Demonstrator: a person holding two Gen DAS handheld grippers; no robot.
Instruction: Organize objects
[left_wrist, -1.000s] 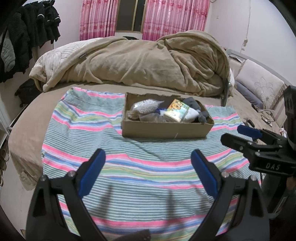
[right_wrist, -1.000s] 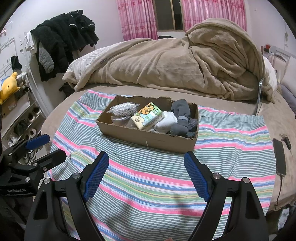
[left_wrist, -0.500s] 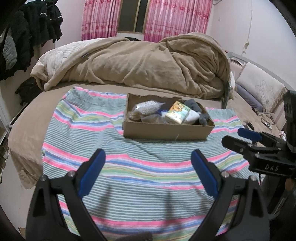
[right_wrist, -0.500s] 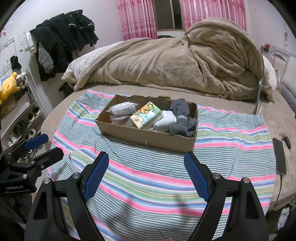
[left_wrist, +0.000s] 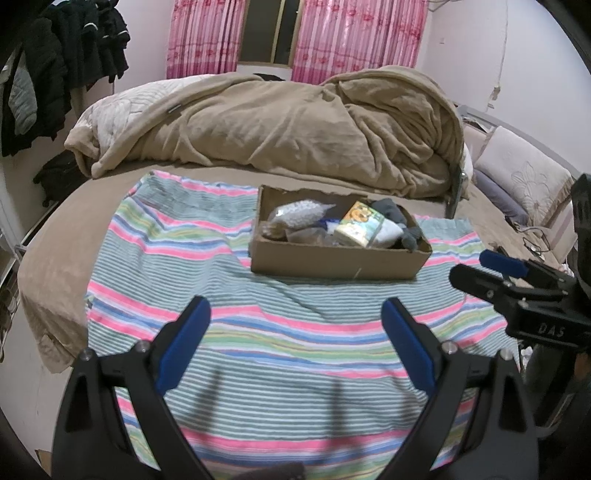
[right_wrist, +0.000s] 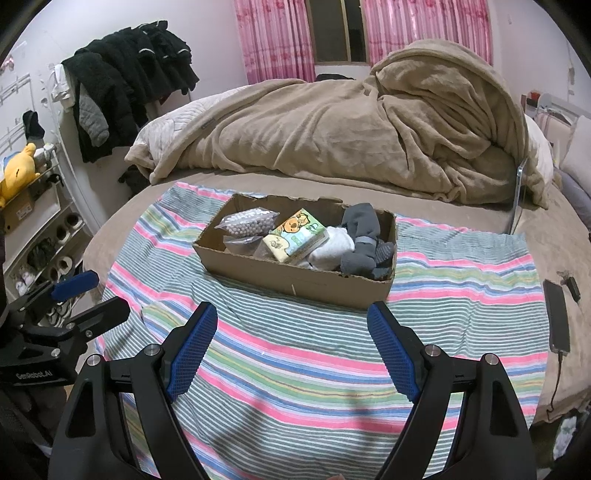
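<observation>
A shallow cardboard box (left_wrist: 332, 264) (right_wrist: 295, 282) sits on a striped cloth (left_wrist: 207, 266) (right_wrist: 461, 266) on the bed. In it lie a bag of white beads (right_wrist: 249, 220) (left_wrist: 303, 213), a green-yellow tissue pack (right_wrist: 297, 234) (left_wrist: 357, 223), a white sock (right_wrist: 330, 247) and grey socks (right_wrist: 364, 236) (left_wrist: 393, 214). My left gripper (left_wrist: 295, 343) is open and empty, above the cloth in front of the box. My right gripper (right_wrist: 291, 347) is open and empty, also short of the box. Each gripper shows at the edge of the other's view.
A heaped tan blanket (left_wrist: 295, 122) (right_wrist: 351, 122) lies behind the box. A black phone on a cable (right_wrist: 557, 317) rests at the bed's right edge. Dark clothes (right_wrist: 125, 85) hang at left above a shelf with shoes (right_wrist: 55, 243). A pillow (left_wrist: 524, 177) lies at right.
Both grippers have drifted slightly back from the box, which looks a little farther in the left wrist view. Both stay open and empty.
</observation>
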